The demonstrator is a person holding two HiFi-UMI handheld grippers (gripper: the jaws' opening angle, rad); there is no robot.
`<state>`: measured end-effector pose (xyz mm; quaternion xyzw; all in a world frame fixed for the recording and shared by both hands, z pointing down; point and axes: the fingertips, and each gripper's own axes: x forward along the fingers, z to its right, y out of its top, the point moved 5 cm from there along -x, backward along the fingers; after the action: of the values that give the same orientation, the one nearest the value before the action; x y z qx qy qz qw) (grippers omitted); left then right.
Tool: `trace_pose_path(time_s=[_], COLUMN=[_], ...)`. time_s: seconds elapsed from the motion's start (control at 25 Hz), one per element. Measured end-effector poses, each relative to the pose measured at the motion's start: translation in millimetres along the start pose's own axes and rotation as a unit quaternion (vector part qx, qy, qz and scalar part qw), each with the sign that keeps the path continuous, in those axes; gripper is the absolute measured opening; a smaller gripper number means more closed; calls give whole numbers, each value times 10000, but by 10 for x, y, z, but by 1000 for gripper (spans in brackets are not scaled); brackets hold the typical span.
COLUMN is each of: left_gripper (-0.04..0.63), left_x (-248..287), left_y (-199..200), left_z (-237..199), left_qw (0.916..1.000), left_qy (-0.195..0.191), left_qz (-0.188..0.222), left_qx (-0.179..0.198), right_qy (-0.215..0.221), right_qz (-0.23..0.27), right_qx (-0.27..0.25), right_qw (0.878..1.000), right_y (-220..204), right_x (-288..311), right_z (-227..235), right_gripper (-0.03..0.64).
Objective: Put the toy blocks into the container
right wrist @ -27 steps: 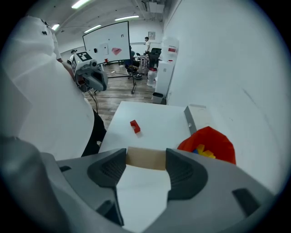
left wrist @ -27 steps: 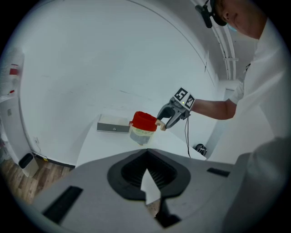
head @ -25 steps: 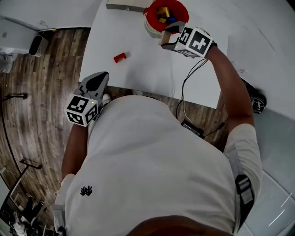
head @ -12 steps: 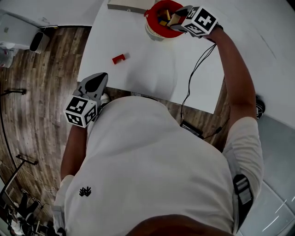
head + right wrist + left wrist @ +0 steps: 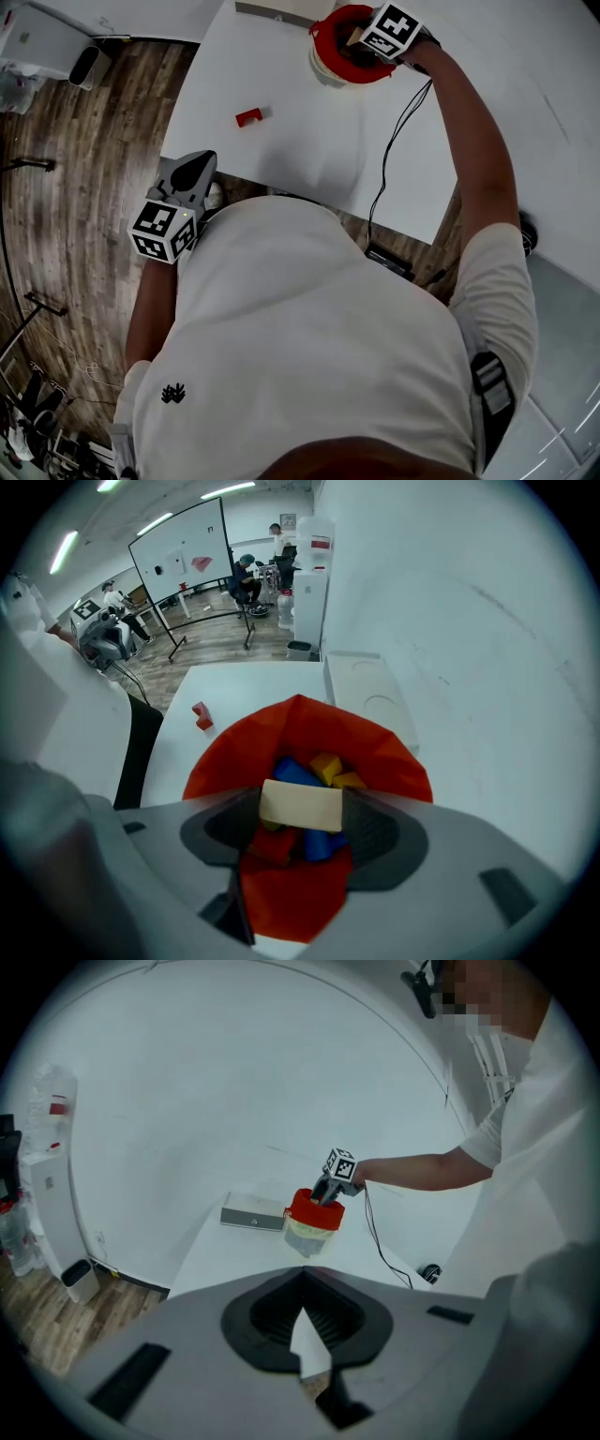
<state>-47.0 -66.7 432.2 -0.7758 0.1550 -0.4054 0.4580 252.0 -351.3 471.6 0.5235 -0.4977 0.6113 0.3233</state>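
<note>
Right gripper (image 5: 302,810) clamps a pale rectangular wooden block (image 5: 298,802) directly above the red container (image 5: 398,761); next, I judge, release.

**Matt plastic, bare wood, smooth white desk**

The desk (image 5: 300,131) was smooth, matt white, and the floor (image 5: 84,159) was grained wood planking. The left hand-held gripper (image 5: 302,1335) and the right hand-held gripper (image 5: 300,814) looked like matt grey plastic with ribbed dark pads. The container (image 5: 322,60) was a pale plastic tub, and its red liner (image 5: 281,892) looked like thin, creased film. The pale block (image 5: 298,802) looked like bare wood. The coloured blocks (image 5: 296,772) looked smoothly painted. The shirt (image 5: 309,328) was plain white cloth.
</note>
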Motion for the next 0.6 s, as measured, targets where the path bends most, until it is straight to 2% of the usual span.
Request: trace_pose_path(time_s=[0.36,0.6], left_gripper=[6,6], left_x=[-160,-197], left_y=[-102,-99], left_z=[-82,-80], left_qw=[9993,9990], left_qy=[309,357], left_qz=[-7,-5], left_qx=[-196,-250], right_qy=[107,231], right_qz=[-294,-349], right_qx=[38,143], right_qw=[9995,9990], right_y=[31,30], right_x=[293,351], right_z=[141,166], right_gripper=[276,276])
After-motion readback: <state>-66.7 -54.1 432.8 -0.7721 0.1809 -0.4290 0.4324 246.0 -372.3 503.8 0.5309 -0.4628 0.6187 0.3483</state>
